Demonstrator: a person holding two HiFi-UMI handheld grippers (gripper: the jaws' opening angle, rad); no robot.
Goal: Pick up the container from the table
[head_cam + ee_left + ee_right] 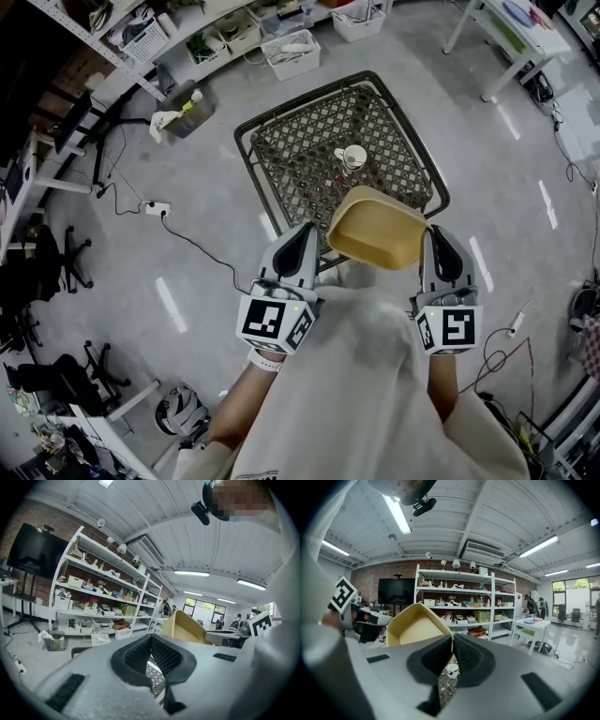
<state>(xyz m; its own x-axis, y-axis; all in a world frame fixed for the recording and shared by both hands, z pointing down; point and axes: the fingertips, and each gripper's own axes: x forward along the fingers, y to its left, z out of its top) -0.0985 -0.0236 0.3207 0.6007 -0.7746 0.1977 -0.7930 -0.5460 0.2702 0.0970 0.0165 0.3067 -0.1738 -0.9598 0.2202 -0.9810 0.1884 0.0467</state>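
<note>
The yellow container point(375, 230) hangs tilted in the air over the near edge of the black mesh table point(300, 141). My right gripper point(433, 239) is shut on its right rim; in the right gripper view the rim of the container point(415, 627) runs in between the closed jaws of my right gripper point(453, 644). My left gripper point(302, 234) is shut with nothing in it, just left of the container. The left gripper view shows that gripper point(151, 641) with the container point(180, 627) off beyond its right jaw.
A white cup point(352, 157) stands on the mesh table. Shelving with bins point(225, 37) lines the far side, and a white table point(511, 37) is at the far right. A cable and power strip point(155, 208) lie on the floor at left, near office chairs point(66, 258).
</note>
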